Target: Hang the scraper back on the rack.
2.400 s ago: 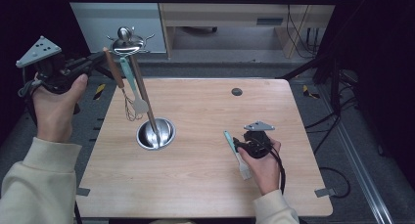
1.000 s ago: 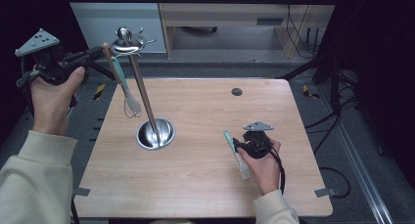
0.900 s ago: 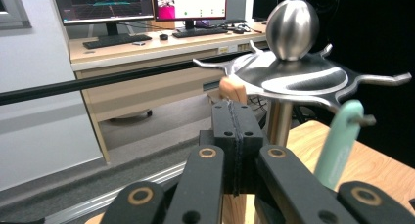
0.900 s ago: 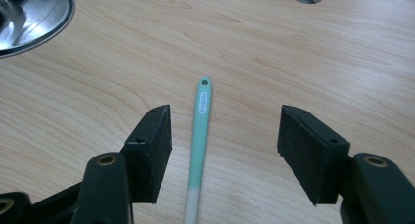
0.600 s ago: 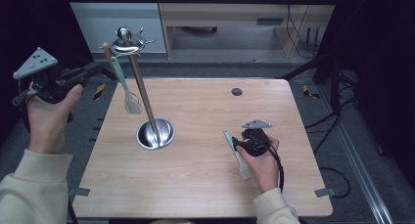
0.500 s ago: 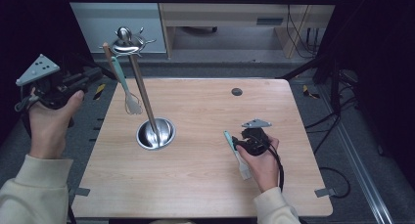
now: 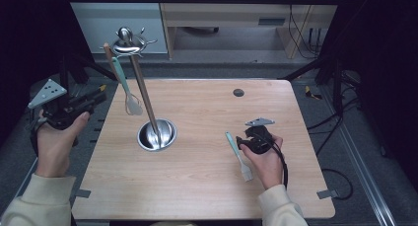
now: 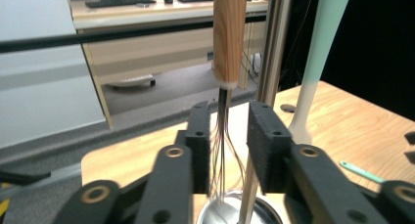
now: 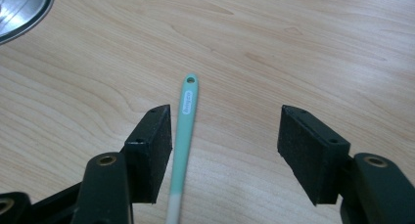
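Note:
A steel utensil stand [image 7: 143, 88] rises from a round base [image 7: 156, 134] on the wooden table [image 7: 207, 186]. A wooden-handled whisk [image 7: 107, 53] and a mint-handled spatula [image 7: 123, 83] hang from its top hooks. My left gripper [image 7: 98, 95] is held left of the stand, off the table's edge. Its jaws have just been opening and stand open [image 8: 229, 121]; the whisk [image 8: 229, 38] hangs free beyond them, apart. My right gripper [image 7: 240, 143] rests open at the table's right. A mint-handled brush [image 9: 185, 121] lies flat between its jaws, close to the left pad [image 9: 151, 145].
A small round grommet [image 7: 238, 93] sits near the table's far edge. Behind the table stand a grey cabinet [image 7: 113, 14] and a wooden desk [image 7: 222, 9]. Dark tripod legs and cables [image 7: 340, 176] run along the right side.
My left hand has come down and away to the left from the stand's top. Its jaws have parted, and the whisk stays hanging on the hook. The right hand has kept still.

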The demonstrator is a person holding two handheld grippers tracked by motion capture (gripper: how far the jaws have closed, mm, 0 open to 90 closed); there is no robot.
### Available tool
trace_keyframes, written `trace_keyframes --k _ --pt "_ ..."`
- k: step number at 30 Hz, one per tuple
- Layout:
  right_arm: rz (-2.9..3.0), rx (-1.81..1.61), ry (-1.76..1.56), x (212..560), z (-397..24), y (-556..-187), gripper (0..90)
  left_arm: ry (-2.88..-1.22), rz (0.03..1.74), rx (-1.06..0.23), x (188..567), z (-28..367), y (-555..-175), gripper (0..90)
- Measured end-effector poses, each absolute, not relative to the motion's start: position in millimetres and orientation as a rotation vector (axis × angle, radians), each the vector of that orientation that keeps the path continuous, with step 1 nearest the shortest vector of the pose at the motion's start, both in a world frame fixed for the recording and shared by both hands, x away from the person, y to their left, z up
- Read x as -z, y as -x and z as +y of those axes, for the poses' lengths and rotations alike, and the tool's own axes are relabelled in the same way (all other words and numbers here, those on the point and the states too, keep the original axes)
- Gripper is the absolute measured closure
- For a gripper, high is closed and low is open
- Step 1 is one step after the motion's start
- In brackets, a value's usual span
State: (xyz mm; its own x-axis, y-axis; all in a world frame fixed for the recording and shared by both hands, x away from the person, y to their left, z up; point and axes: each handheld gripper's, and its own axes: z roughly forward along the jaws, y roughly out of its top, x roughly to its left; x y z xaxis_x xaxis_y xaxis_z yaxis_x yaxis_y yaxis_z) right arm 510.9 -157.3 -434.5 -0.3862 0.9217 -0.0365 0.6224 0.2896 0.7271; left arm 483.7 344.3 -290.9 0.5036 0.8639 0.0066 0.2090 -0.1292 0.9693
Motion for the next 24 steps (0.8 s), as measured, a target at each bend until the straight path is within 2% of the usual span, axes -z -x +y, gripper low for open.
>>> trace_keyframes --k 15,24 --pt "2.138 -0.825 -1.383 429.4 -166.6 -525.0 35.5 -1.713 1.002 -0.707 347.4 336.8 -483.3 38.4" --pt "2.143 -0.803 -1.372 426.6 -165.8 -535.2 40.7 -1.749 1.044 -0.673 383.8 328.0 -486.9 19.5"
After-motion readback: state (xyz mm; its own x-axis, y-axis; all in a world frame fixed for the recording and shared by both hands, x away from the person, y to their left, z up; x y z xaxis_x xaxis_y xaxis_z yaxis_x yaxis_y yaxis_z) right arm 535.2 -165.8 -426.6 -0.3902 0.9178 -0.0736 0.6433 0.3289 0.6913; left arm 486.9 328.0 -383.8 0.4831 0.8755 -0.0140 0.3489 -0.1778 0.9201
